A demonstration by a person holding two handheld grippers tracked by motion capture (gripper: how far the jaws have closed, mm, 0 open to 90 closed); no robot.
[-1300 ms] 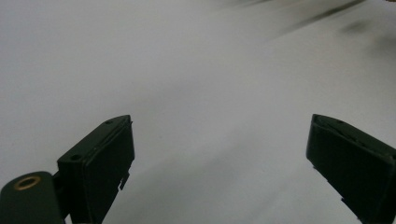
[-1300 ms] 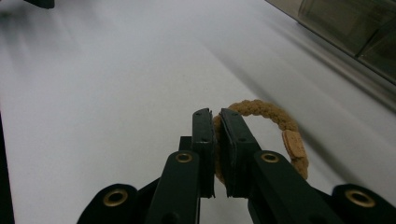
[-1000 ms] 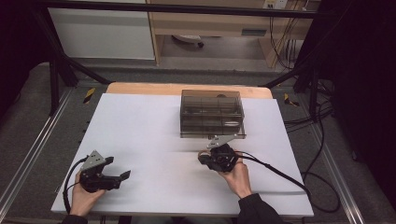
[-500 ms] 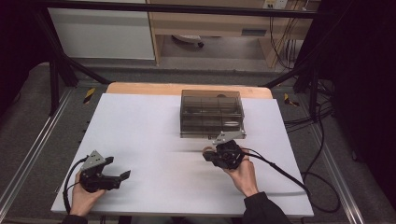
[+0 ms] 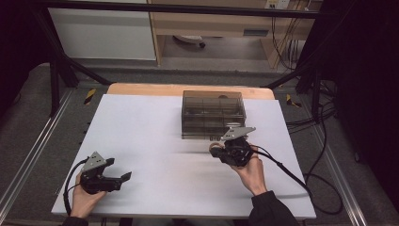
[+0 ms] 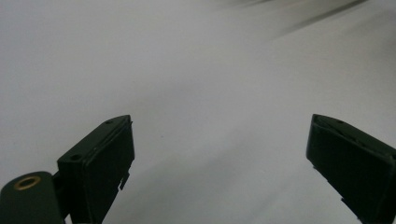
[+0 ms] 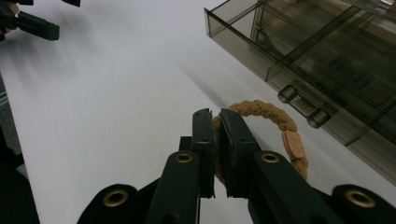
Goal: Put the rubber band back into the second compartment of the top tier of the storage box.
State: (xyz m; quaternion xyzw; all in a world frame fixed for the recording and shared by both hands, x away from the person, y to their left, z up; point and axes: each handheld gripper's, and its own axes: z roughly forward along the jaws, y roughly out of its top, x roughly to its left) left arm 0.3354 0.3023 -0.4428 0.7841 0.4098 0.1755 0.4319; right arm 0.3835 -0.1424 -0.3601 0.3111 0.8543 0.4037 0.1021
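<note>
My right gripper (image 7: 215, 119) is shut on a tan braided hair tie (image 7: 268, 114), a ring with a small flat tan tag on it. In the high view the right gripper (image 5: 217, 149) holds the hair tie (image 5: 214, 147) just in front of a smoky transparent drawer box (image 5: 212, 113) at the back middle of the white table. The box (image 7: 322, 51) lies close ahead, with two small knobs on its near face. My left gripper (image 5: 123, 177) rests low at the table's front left, jaws wide apart, and its own view shows the left gripper (image 6: 219, 154) with nothing between the pads.
The white tabletop (image 5: 150, 136) stretches between the two hands. A wooden strip (image 5: 141, 88) runs along its far edge. Black frame bars and cables surround the table, with a cable (image 5: 301, 181) trailing from the right gripper.
The right hand has risen a little and moved toward the drawer box with the hair tie. The left hand has stayed still.
</note>
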